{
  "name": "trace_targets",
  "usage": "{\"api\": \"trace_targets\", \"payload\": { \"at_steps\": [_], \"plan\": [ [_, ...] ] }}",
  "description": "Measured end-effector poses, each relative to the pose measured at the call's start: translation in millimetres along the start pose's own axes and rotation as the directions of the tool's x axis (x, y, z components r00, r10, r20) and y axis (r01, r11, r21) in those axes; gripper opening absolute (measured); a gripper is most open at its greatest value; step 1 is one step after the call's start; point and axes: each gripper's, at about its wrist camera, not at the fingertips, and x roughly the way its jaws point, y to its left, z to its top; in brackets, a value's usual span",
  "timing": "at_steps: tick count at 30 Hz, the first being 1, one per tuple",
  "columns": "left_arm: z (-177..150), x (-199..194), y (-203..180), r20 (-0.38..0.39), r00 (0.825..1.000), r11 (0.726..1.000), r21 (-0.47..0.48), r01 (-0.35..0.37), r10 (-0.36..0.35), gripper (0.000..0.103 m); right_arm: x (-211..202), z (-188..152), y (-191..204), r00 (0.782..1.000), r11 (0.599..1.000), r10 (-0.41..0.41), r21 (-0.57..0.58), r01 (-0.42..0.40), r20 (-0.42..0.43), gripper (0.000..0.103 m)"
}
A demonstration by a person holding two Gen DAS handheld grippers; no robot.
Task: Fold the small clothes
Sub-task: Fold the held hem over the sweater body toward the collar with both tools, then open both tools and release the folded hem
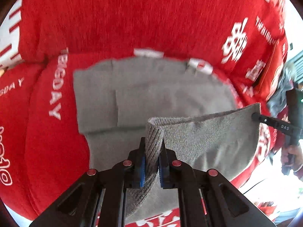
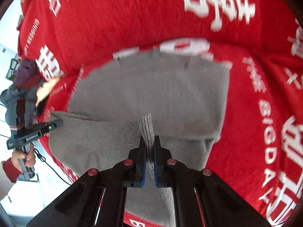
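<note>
The small grey knitted garment (image 1: pixel 155 94) lies flat on a red fabric cover printed with white lettering and characters (image 1: pixel 113 19), toward the cover's middle, with red showing past the garment's left, right and far sides. Its near hem is lifted off the cover and held taut between the two tools.

The left black two-finger gripper (image 1: pixel 151 160) is clamped narrow on a bunched fold of the ribbed grey hem, which stands up between the blue-lined fingers (image 1: pixel 142 168). In the right wrist view the same tool appears at the left, pinching a corner of the hem, with a hand (image 2: pixel 24 156) on its handle.

The right black two-finger gripper (image 2: pixel 148 160) is likewise closed tight on a ridge of the grey hem. From the left wrist view its tip meets the raised hem's right corner.

The far edge of the garment is motion-blurred; it appears to carry a folded-in sleeve on the left.
</note>
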Motion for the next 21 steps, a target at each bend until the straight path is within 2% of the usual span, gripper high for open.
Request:
{"api": "trace_targets", "payload": {
  "at_steps": [4, 7, 13, 17, 21],
  "plan": [
    [39.9, -11.4, 2.5, 0.067, 0.997, 0.999, -0.030, 0.031, -0.029, 0.012, -24.5, 35.6, 7.8, 0.998, 0.999, 0.002, -0.038, 0.000, 0.067, 0.007],
    [68.9, 0.0, 6.2, 0.097, 0.995, 1.000, -0.025, -0.001, 0.003, 0.012, -19.9, 73.0, 9.4, 0.996, 0.997, -0.010, -0.081, 0.017, 0.086, 0.007],
    [117.3, 61.5, 26.8, 0.100, 0.992, 0.992, -0.108, -0.070, 0.081, 0.012, 27.6, 132.4, -6.1, 0.995, 0.992, -0.052, -0.109, 0.061, 0.090, 0.007],
    [125.1, 104.3, 34.5, 0.055, 0.988, 0.980, -0.146, -0.138, 0.147, 0.012, 73.3, 152.8, -26.6, 0.995, 0.994, -0.081, -0.074, 0.085, 0.051, 0.007],
    [125.5, 129.4, 49.3, 0.015, 0.972, 0.957, -0.180, -0.229, 0.235, 0.013, 110.6, 157.7, -45.6, 0.995, 0.993, -0.101, -0.055, 0.101, -0.001, 0.007]
  ]
}}
